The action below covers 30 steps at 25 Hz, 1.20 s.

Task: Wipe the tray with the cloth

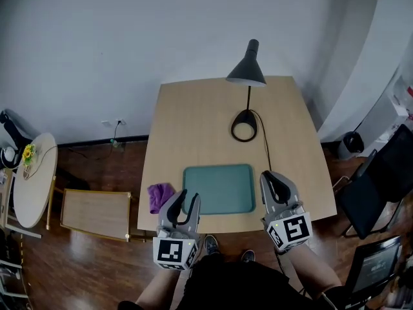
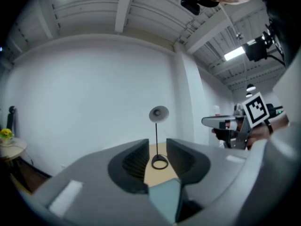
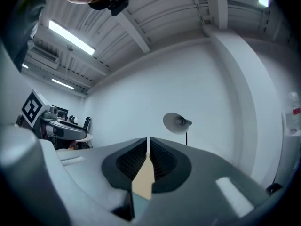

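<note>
At the surface's [image 1: 193, 121] near edge lay the teal tray [image 1: 219, 188], with the purple cloth [image 1: 160, 196] just beside it by the near-left corner, handy for the left tool [image 1: 188, 199], which was narrowly parted and empty. The right tool [image 1: 270, 178] hovered nearly closed, gripping nothing.

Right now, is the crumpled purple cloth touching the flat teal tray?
Apart. The head view shows a strip of bare wooden table between the crumpled purple cloth and the left edge of the flat teal tray.
</note>
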Each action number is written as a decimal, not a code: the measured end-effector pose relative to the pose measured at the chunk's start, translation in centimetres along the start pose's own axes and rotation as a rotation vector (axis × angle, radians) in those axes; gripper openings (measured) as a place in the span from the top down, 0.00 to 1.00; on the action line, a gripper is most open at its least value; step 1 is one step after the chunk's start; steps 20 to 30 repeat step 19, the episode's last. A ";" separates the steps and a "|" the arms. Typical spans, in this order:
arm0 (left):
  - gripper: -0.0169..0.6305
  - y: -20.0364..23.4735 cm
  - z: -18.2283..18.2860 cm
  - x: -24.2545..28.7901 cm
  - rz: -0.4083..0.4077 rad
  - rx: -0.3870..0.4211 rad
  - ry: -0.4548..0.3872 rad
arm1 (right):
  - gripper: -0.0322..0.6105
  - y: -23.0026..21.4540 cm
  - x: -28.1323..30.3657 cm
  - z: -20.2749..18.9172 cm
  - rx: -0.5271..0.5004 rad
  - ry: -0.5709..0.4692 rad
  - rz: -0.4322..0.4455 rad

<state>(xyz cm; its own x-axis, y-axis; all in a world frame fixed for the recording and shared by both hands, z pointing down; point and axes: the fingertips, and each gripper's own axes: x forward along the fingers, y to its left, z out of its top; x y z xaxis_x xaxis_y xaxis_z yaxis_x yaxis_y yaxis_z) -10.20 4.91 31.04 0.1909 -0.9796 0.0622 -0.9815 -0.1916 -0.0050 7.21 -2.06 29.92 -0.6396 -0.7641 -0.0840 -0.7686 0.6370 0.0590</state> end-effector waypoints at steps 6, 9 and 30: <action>0.78 -2.5 2.2 -1.5 0.007 0.052 -0.074 | 0.92 0.4 -2.1 0.9 -0.024 -0.023 0.002; 0.78 -2.7 3.1 -2.0 -0.032 0.078 -0.113 | 0.92 0.4 -2.3 2.1 -0.050 -0.041 -0.024; 0.79 -0.2 3.6 -3.4 -0.065 0.099 -0.153 | 0.92 2.7 -1.4 3.3 -0.082 -0.057 -0.071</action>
